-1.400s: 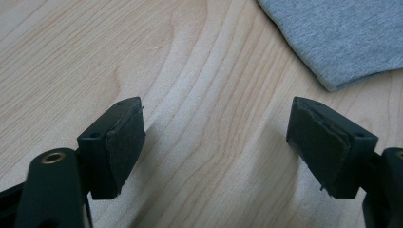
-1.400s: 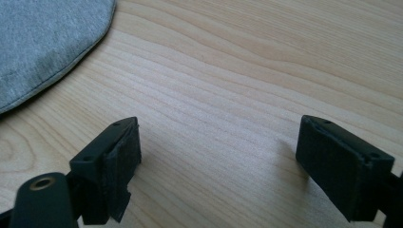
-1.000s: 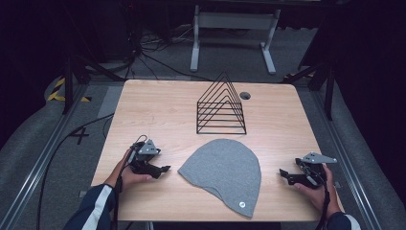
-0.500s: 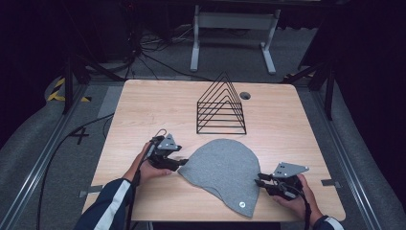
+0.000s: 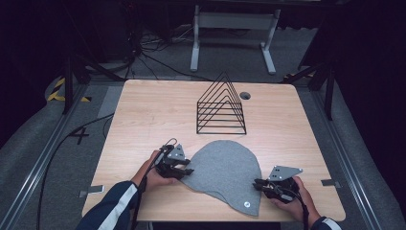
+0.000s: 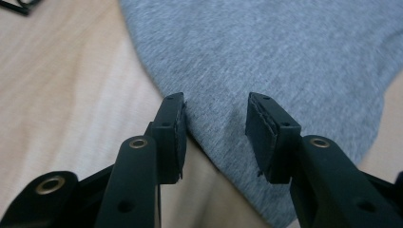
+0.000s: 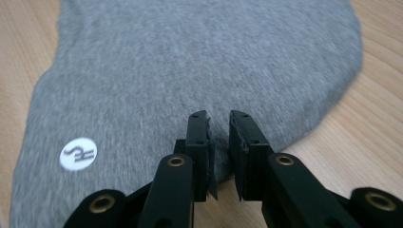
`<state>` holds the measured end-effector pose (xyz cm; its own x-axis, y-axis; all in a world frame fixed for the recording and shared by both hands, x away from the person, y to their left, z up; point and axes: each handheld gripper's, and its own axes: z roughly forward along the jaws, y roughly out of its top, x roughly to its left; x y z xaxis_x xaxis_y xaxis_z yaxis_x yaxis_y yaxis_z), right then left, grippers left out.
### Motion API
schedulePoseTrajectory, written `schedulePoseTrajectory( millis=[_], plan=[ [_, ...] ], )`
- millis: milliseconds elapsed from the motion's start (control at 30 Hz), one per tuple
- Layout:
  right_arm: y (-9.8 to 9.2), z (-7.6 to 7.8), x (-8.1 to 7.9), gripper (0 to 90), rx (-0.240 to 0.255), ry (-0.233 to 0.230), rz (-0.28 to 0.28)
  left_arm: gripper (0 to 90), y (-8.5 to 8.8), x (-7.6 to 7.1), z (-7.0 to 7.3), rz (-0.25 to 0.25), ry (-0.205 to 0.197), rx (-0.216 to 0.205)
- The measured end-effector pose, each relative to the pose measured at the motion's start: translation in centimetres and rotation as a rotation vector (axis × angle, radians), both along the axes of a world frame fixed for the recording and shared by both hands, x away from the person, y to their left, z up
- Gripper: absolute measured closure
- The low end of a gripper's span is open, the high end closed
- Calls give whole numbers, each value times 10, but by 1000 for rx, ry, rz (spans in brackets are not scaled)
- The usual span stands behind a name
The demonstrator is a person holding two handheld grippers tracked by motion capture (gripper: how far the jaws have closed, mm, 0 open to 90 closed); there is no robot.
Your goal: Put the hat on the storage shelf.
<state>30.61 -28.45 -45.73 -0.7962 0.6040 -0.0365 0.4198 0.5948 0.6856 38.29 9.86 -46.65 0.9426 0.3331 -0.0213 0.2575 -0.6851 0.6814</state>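
2 tongs flank a grey beanie (image 5: 224, 173) flat on the desk (image 5: 143, 124): left tongs (image 5: 187, 171), right tongs (image 5: 257, 184), both moved inward since earlier. Left gripper view: jaws closing, apart, straddling the beanie's edge. Right gripper view: jaws just closed, pinching the hem.

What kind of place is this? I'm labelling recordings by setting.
Probably a lab or recording studio: a light wooden table on a dark floor, loose black cables behind it, and a white metal stand against black surroundings.
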Motion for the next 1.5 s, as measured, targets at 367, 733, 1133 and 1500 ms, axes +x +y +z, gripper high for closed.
schedulePoseTrajectory(
  millis=[367,733,1133,1500],
  plan=[
    [-6,4,14,719,-74,-38,-87,558,-8,-41,5,-6,-3,57],
    [-4,15,50,481,-17,12,-163,316,-12,9,12,150,-11,-23],
    [16,3,70,293,-50,52,-210,286,-30,39,1,135,16,23],
    [20,5,65,450,-39,75,-193,379,-39,26,4,82,34,37]
  ],
)
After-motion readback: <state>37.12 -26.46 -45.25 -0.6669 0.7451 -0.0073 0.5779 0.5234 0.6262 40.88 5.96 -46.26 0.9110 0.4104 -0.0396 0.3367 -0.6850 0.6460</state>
